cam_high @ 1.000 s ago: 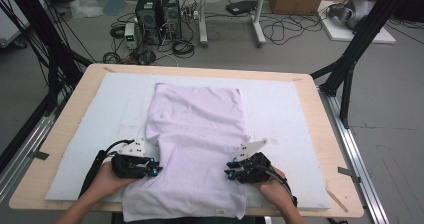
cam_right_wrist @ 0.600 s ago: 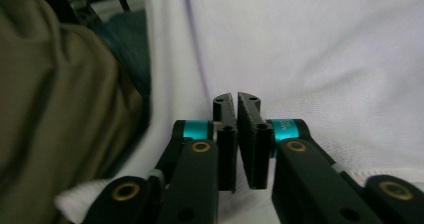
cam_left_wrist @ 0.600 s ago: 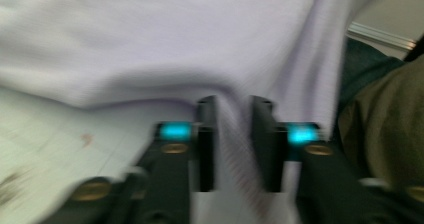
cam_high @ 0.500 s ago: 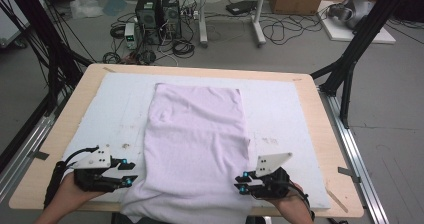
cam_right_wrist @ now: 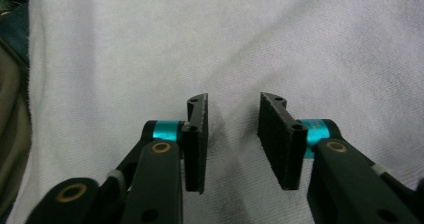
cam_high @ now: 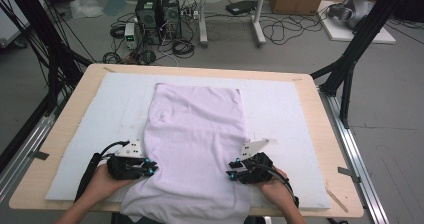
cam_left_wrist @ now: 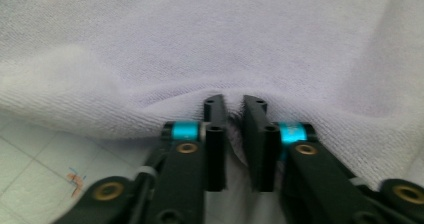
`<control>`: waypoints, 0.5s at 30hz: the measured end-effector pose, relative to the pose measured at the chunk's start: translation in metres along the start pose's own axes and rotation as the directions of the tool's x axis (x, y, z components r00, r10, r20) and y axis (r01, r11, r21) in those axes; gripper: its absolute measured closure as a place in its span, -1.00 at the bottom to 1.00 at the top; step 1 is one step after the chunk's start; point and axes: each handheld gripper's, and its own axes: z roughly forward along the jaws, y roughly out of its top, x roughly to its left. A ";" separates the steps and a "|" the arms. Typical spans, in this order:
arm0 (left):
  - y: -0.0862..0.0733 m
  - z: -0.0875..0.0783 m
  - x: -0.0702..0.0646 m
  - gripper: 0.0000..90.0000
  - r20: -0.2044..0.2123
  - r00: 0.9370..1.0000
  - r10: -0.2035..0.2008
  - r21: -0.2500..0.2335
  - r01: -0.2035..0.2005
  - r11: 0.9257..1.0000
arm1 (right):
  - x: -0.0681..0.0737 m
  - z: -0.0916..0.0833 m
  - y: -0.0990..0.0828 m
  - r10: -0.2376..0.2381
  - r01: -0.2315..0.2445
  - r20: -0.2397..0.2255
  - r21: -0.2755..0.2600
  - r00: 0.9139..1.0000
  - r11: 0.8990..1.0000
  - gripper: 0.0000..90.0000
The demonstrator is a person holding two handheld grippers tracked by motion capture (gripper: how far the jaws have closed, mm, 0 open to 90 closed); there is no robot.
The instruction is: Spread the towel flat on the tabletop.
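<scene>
Folding looks barely begun: the pale lilac towel point(cam_high: 196, 144) lies lengthwise down the middle of the white mat point(cam_high: 295, 114) on the worktop point(cam_high: 325, 134), its far end flat and square near the far edge, its near end draped over the near edge toward the person. No fold is made yet; the cloth is one flat layer with only slight rumpling along its left side.

The left hand-held gripper point(cam_high: 149, 169) sits at the towel's left edge near the near-left corner of the mat. Its jaws have just been closing, and in the left gripper view they stand nearly together with a bunched ridge of towel point(cam_left_wrist: 210, 49) pinched between them, so that side seems secured.

The right hand-held gripper point(cam_high: 231, 175) is at the towel's right edge. Its jaws have just been opening, and in the right gripper view they stand apart over flat cloth point(cam_right_wrist: 230, 44), pressing on nothing.

Left to do, as I judge it: clamp the right edge, then lift both sides and carry the near end toward the far edge.
</scene>
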 end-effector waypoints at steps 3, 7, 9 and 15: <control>-0.002 -0.009 0.000 0.87 -0.010 1.000 0.011 0.004 -0.011 1.000 | -0.001 0.000 -0.001 0.016 -0.016 0.001 -0.008 1.000 1.000 0.53; -0.010 -0.041 0.001 0.87 -0.047 0.999 0.008 -0.028 -0.009 1.000 | 0.000 -0.001 -0.003 0.010 -0.010 0.013 -0.014 1.000 1.000 0.64; -0.014 -0.059 0.001 0.84 -0.066 0.998 0.003 -0.050 -0.006 0.999 | 0.000 -0.002 -0.003 0.014 -0.014 0.011 -0.012 1.000 1.000 0.64; -0.021 -0.063 0.004 0.37 -0.053 0.998 -0.020 -0.052 0.017 0.999 | 0.001 -0.003 -0.003 0.011 -0.011 0.016 -0.001 1.000 1.000 0.70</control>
